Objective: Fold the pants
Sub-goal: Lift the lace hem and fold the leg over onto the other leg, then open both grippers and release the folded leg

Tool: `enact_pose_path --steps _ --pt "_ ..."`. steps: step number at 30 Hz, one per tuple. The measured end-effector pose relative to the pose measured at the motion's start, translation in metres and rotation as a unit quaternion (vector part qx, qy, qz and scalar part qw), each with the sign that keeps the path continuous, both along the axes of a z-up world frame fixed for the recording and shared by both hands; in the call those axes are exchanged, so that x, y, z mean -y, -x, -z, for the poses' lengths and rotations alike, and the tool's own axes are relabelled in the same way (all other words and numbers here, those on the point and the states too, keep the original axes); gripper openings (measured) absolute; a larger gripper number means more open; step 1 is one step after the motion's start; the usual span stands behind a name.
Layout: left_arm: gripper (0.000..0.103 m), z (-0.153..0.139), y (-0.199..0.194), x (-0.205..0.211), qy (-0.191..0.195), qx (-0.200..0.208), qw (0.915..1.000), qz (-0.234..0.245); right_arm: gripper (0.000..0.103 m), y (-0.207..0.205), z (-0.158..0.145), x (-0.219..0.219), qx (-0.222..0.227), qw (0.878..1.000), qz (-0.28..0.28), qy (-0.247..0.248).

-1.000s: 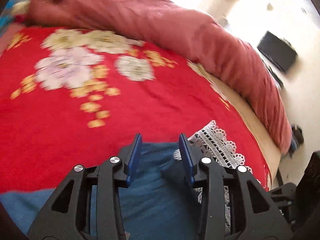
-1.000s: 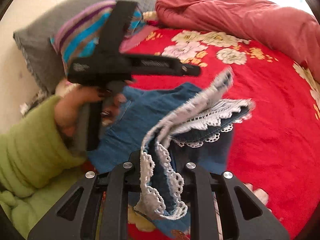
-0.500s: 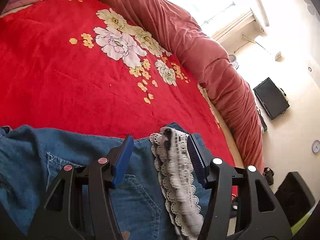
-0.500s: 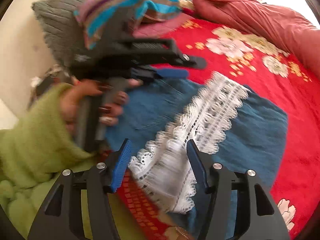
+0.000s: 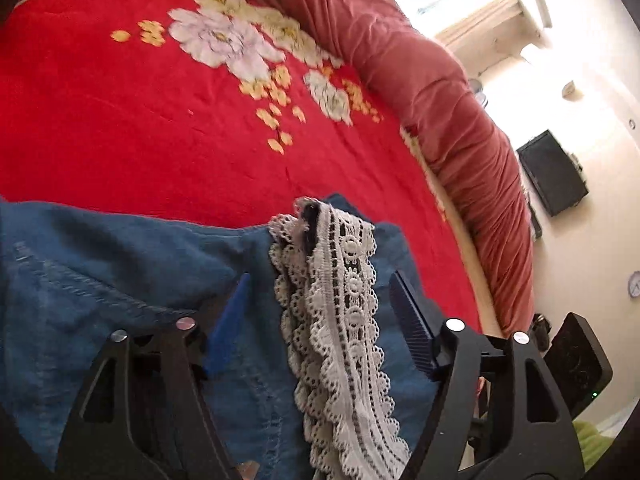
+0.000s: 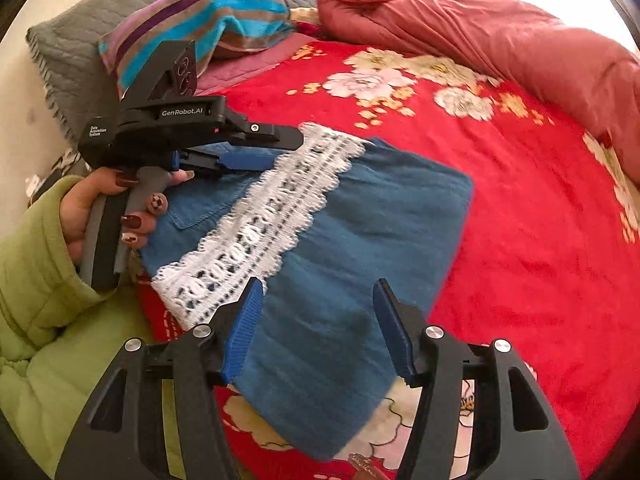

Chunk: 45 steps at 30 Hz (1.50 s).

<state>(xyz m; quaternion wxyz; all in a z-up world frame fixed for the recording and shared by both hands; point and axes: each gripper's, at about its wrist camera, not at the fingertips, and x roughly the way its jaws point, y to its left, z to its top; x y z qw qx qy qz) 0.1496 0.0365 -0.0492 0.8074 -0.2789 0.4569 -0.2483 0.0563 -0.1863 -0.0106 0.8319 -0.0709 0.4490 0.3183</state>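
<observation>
The blue denim pants [image 6: 372, 216] lie folded on the red flowered bedspread [image 6: 540, 220], with their white lace hem [image 6: 264, 224] laid across the top. My right gripper [image 6: 318, 300] is open and empty, just above the near edge of the fold. My left gripper [image 5: 320, 300] is open, its fingers either side of the lace hem [image 5: 340, 312] and over the denim [image 5: 100, 280]. It also shows in the right wrist view [image 6: 248, 160], held by a hand at the pants' left side.
A rolled dusty-red quilt [image 6: 500, 28] lies along the far side of the bed. A striped pillow [image 6: 200, 20] and a grey cushion [image 6: 68, 40] sit at the head. A green-sleeved arm [image 6: 36, 288] is at the left. A black screen [image 5: 554, 178] hangs on the wall.
My right gripper let go of the lace hem and opened. The hem now lies flat across the folded denim. My left gripper opened wider and tilted over the pants.
</observation>
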Motion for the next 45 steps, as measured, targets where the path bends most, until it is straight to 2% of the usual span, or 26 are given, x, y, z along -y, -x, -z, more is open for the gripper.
enact_pose_path --steps 3,4,5,6,7,9,12,15,16,17,19,23,26,27,29,30,31,34,37,38,39,42,45 --pt "0.065 0.005 -0.01 0.015 -0.023 -0.007 0.9997 0.002 0.056 -0.002 0.008 0.006 -0.008 1.0 0.005 -0.004" --pt "0.059 0.005 -0.012 0.018 -0.032 -0.009 0.9994 -0.002 0.056 -0.002 0.011 0.006 -0.012 1.0 0.003 -0.005" --pt "0.047 0.005 -0.014 0.021 -0.043 -0.013 0.9989 -0.007 0.056 -0.001 0.014 0.007 -0.015 1.0 0.001 -0.004" --pt "0.018 0.004 -0.016 0.026 -0.05 -0.018 0.9985 -0.008 0.056 -0.001 0.017 0.007 -0.016 1.0 -0.001 -0.001" --pt "0.009 0.003 -0.017 0.028 -0.044 -0.017 0.9989 -0.006 0.056 -0.001 0.019 0.006 -0.019 1.0 -0.002 0.001" --pt "0.009 -0.011 -0.016 0.03 -0.04 0.01 0.9991 -0.007 0.056 -0.001 0.021 0.007 -0.02 1.0 -0.001 0.0" --pt "0.009 -0.028 -0.013 0.031 -0.072 0.052 0.9961 -0.007 0.056 -0.002 0.019 0.006 -0.015 1.0 -0.001 -0.013" --pt "0.015 -0.023 -0.014 0.028 -0.12 0.055 0.9912 -0.008 0.056 -0.004 0.024 -0.003 -0.016 1.0 -0.008 0.0" --pt "0.019 -0.017 -0.015 0.026 -0.124 0.047 0.9911 -0.008 0.058 -0.004 0.026 -0.005 -0.015 1.0 -0.009 0.006" --pt "0.02 -0.01 -0.015 0.023 -0.124 0.038 0.9916 -0.009 0.066 -0.004 0.028 -0.008 -0.014 1.0 -0.011 0.011" --pt "0.025 -0.001 -0.014 0.015 -0.114 0.027 0.993 -0.014 0.071 -0.003 0.03 -0.012 -0.016 1.0 -0.018 0.011" --pt "0.035 -0.007 -0.006 0.009 -0.115 0.039 0.9925 -0.019 0.071 -0.002 0.03 -0.014 -0.015 1.0 -0.02 0.015" --pt "0.052 -0.018 0.006 0.001 -0.126 0.051 0.9904 -0.026 0.07 -0.002 0.025 -0.011 -0.016 1.0 -0.015 0.01" --pt "0.062 -0.02 0.007 0.003 -0.13 0.054 0.9897 -0.027 0.07 -0.002 0.023 -0.01 -0.015 1.0 -0.015 0.009" --pt "0.065 -0.028 0.014 -0.001 -0.148 0.061 0.9866 -0.031 0.07 -0.002 0.02 -0.009 -0.013 1.0 -0.012 0.009" --pt "0.069 -0.032 0.019 -0.004 -0.159 0.064 0.9846 -0.035 0.07 -0.002 0.018 -0.007 -0.01 1.0 -0.009 0.009" --pt "0.079 -0.034 0.02 -0.004 -0.166 0.065 0.9832 -0.039 0.07 -0.003 0.016 -0.006 -0.007 1.0 -0.007 0.009" --pt "0.09 -0.042 0.031 -0.01 -0.19 0.072 0.9777 -0.053 0.07 -0.004 0.012 -0.004 -0.005 1.0 0.001 0.008" --pt "0.093 -0.049 0.042 -0.013 -0.204 0.076 0.9743 -0.057 0.071 -0.003 0.006 0.0 0.002 1.0 0.006 0.005" --pt "0.093 -0.05 0.044 -0.012 -0.208 0.078 0.9734 -0.056 0.085 -0.003 0.005 0.001 0.005 1.0 0.007 0.002" --pt "0.093 -0.052 0.048 -0.012 -0.214 0.081 0.9719 -0.054 0.092 -0.003 0.004 0.003 0.008 1.0 0.01 -0.001" --pt "0.093 -0.054 0.057 -0.011 -0.225 0.081 0.9693 -0.055 0.093 -0.001 -0.001 0.005 0.014 1.0 0.014 -0.006" --pt "0.093 -0.054 0.062 -0.013 -0.22 0.075 0.9711 -0.055 0.093 -0.001 -0.005 0.009 0.02 1.0 0.018 -0.008"
